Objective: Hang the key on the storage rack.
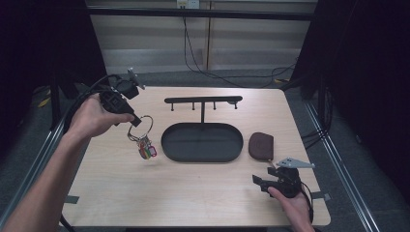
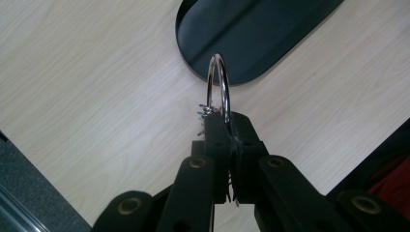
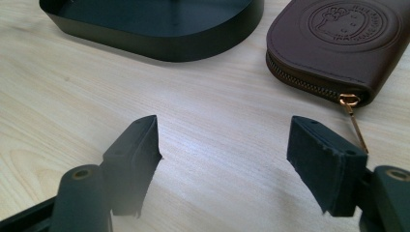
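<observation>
Keyring (image 2: 218, 87) clenched in left hand-held gripper (image 1: 137, 121), tags below blurred; right hand-held gripper (image 3: 222, 164) released, wallet (image 3: 333, 43) cut off.

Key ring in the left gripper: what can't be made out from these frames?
- Key ring, left gripper view: the left gripper is shut on it, and its jaws hide the lower arc and the keys.
- Coloured tags, high view: too small to count or identify.
- Rack hooks, high view: too small to tell their shape.
- Brown pouch, right gripper view: cut off by the frame's top and right edges.
</observation>
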`<state>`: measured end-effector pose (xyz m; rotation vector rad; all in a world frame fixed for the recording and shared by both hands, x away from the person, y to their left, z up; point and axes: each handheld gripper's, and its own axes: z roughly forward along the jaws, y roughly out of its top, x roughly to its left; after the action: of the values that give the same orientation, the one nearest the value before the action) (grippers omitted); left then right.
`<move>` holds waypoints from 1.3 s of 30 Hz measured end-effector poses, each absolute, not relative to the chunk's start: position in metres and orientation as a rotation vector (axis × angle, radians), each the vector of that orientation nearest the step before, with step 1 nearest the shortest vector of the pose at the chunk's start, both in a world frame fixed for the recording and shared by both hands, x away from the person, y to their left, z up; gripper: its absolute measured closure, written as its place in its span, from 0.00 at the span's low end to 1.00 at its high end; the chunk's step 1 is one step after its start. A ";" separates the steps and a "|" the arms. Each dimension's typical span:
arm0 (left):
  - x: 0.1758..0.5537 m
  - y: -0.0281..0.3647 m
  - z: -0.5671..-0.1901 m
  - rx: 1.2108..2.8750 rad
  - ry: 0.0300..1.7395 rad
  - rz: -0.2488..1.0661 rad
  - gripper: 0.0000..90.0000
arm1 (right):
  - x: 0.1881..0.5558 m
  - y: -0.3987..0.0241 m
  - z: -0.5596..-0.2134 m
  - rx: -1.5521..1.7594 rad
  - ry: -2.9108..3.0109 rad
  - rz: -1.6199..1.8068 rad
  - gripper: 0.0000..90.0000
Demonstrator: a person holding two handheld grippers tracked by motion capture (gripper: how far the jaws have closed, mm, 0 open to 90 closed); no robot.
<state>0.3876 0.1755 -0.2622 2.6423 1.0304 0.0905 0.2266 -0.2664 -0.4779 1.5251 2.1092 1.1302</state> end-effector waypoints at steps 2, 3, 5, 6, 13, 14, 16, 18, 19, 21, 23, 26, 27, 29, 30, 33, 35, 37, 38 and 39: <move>0.389 0.171 -0.260 2.650 1.010 0.082 0.98 | 0.227 -0.267 -0.478 1.525 2.109 1.131 0.30; 0.388 0.169 -0.260 2.644 1.011 0.090 0.98 | 0.227 -0.267 -0.478 1.526 2.109 1.131 0.30; 0.389 0.164 -0.258 2.651 0.994 0.086 0.98 | 0.227 -0.267 -0.478 1.528 2.109 1.130 0.30; 0.389 0.161 -0.258 2.649 0.990 0.089 0.98 | 0.227 -0.266 -0.478 1.529 2.109 1.130 0.30; 0.390 0.144 -0.254 2.669 0.928 0.072 0.98 | 0.226 -0.267 -0.478 1.523 2.110 1.133 0.30; 0.389 0.141 -0.254 2.673 0.917 0.074 0.98 | 0.226 -0.267 -0.478 1.523 2.110 1.134 0.30; 0.388 0.136 -0.253 2.674 0.904 0.097 0.98 | 0.226 -0.267 -0.478 1.522 2.111 1.134 0.30; 0.389 0.131 -0.252 2.672 0.892 0.097 0.98 | 0.226 -0.267 -0.478 1.519 2.113 1.135 0.30; 0.390 0.129 -0.252 2.680 0.890 0.093 0.98 | 0.226 -0.267 -0.478 1.519 2.113 1.135 0.30; 0.390 0.124 -0.253 2.687 0.882 0.102 0.98 | 0.226 -0.267 -0.478 1.519 2.111 1.134 0.30; 0.391 0.120 -0.253 2.694 0.864 0.103 0.98 | 0.226 -0.267 -0.478 1.522 2.111 1.135 0.30; 0.393 0.118 -0.254 2.677 0.853 0.085 0.98 | 0.226 -0.267 -0.478 1.521 2.111 1.137 0.30; 0.393 0.116 -0.255 2.676 0.857 0.088 0.98 | 0.226 -0.267 -0.477 1.520 2.112 1.139 0.30; 0.394 0.113 -0.258 2.694 0.855 0.094 0.98 | 0.225 -0.267 -0.477 1.515 2.114 1.140 0.30; 0.394 0.112 -0.260 2.688 0.859 0.092 0.98 | 0.225 -0.267 -0.477 1.516 2.114 1.140 0.30; 0.398 0.110 -0.262 2.683 0.865 0.085 0.98 | 0.225 -0.267 -0.477 1.516 2.115 1.141 0.30; 0.401 0.108 -0.264 2.690 0.885 0.076 0.98 | 0.225 -0.266 -0.477 1.515 2.117 1.141 0.30; 0.405 0.107 -0.266 2.704 0.897 0.082 0.98 | 0.225 -0.266 -0.477 1.514 2.117 1.141 0.30; 0.406 0.107 -0.267 2.702 0.905 0.080 0.98 | 0.225 -0.267 -0.477 1.514 2.118 1.143 0.30; 0.408 0.107 -0.268 2.701 0.910 0.079 0.98 | 0.225 -0.267 -0.477 1.514 2.118 1.143 0.30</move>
<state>0.4080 0.1066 -0.2684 2.7005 0.9102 0.0789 0.2255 -0.2666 -0.4774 1.5139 2.1181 1.1428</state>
